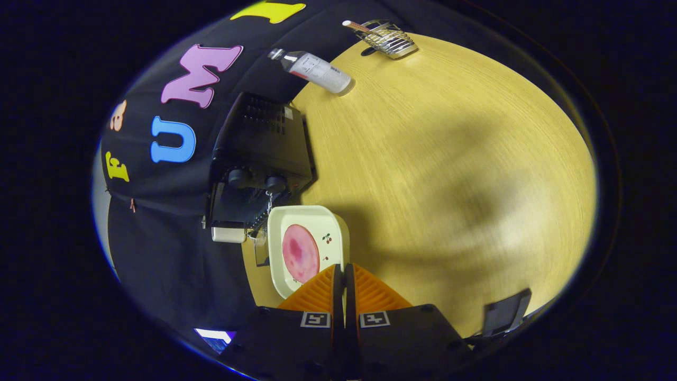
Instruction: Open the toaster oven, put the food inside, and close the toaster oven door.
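Item: gripper (344,271), fingers pressed together, nothing between them. Just ahead of the fingertips, slightly to one side: cream square plate (333,222) bearing a round pink slice of food (300,252), resting on the pale wooden table (449,159). Immediately beyond the plate: black toaster oven (259,153), its door seemingly lowered toward the plate. Judged: plate lies nearly straight ahead, oven mouth directly behind it.

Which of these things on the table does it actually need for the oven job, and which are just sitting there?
Needed:
toaster oven, door shut
plate with a round pink slice of food, just ahead of the shut gripper, which holds nothing

Lying about:
bottle on its side
wire rack
dark object beside the gripper
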`<state>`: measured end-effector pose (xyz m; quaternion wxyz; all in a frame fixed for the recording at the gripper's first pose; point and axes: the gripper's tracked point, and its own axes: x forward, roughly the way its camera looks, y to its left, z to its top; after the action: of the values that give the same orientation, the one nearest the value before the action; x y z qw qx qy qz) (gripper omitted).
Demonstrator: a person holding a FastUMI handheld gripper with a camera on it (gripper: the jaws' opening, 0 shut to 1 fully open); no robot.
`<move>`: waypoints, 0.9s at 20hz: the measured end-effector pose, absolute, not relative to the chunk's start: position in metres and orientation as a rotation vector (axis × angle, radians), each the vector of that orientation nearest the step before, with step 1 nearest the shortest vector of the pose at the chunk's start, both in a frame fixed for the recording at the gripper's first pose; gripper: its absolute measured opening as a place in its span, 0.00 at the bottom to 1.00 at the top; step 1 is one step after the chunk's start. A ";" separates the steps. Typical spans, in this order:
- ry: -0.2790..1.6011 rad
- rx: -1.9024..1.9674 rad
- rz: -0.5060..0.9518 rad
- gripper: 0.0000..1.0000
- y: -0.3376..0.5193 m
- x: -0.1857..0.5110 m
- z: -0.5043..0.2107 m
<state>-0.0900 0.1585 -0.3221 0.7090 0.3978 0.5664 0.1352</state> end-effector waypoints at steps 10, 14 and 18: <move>1.221 0.985 0.232 0.06 0.270 -0.100 -0.290; 1.179 1.059 0.123 0.06 0.306 -0.080 -0.287; 1.142 1.169 -0.031 0.06 0.334 -0.056 -0.291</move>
<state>-0.0563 0.3337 -0.2912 0.6841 0.5217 0.5096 -0.0140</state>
